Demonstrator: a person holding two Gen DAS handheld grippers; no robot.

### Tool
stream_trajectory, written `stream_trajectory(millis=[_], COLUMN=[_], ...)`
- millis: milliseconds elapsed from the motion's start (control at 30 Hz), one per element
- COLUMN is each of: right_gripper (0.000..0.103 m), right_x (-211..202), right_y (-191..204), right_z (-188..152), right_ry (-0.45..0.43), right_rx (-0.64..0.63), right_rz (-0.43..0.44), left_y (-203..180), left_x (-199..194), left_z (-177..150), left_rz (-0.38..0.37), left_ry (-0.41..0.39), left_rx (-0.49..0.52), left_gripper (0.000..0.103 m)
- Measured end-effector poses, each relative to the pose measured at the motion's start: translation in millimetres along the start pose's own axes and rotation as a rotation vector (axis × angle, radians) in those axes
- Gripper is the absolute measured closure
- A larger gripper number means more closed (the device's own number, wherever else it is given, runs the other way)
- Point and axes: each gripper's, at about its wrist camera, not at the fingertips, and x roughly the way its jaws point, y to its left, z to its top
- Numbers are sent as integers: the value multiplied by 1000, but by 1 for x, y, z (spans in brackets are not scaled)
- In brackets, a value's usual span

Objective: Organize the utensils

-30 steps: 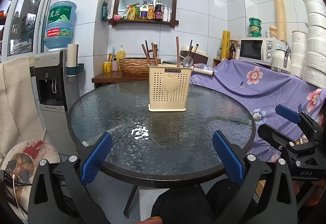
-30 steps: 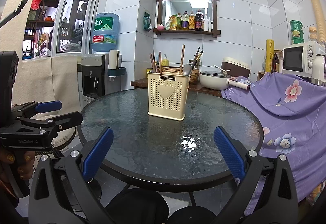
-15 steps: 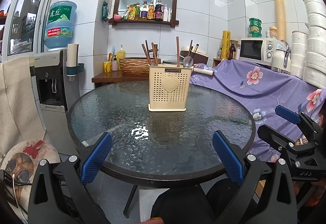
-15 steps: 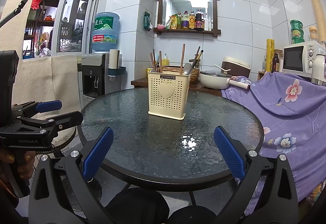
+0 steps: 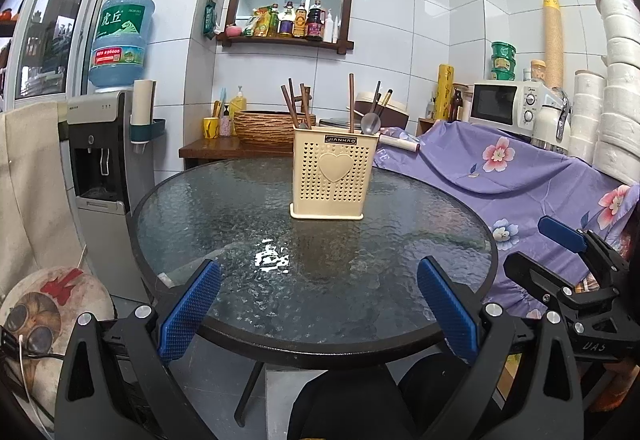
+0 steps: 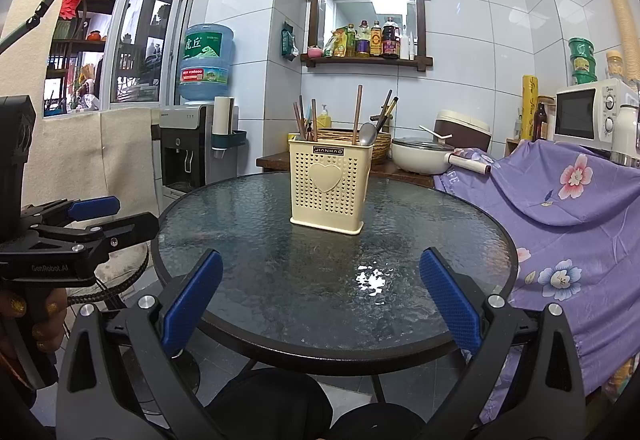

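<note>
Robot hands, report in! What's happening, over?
Left gripper open, right gripper open, both empty. Utensil holder upright on table, untouched. Nothing between.

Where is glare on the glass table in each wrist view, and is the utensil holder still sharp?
Left wrist view: a white glare patch sits on the table, in front of the utensil holder and slightly to its left; holder sharp, logo readable. Right wrist view: glare patch lies front-right of the holder, also sharp. Both show fisheye bending and dark corners.
</note>
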Motion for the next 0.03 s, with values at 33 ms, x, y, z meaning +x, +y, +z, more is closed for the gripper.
stream_trajectory(millis=[33], right_gripper=[6], right_x=[0], right_y=[0], right_z=[0], right_ry=[0], right_rx=[0], right_rz=[-1], left_y=[0], left_x=[0], left_z=[0], left_rz=[1], left_ry=[-1], left_rx=[2], left_gripper=[6])
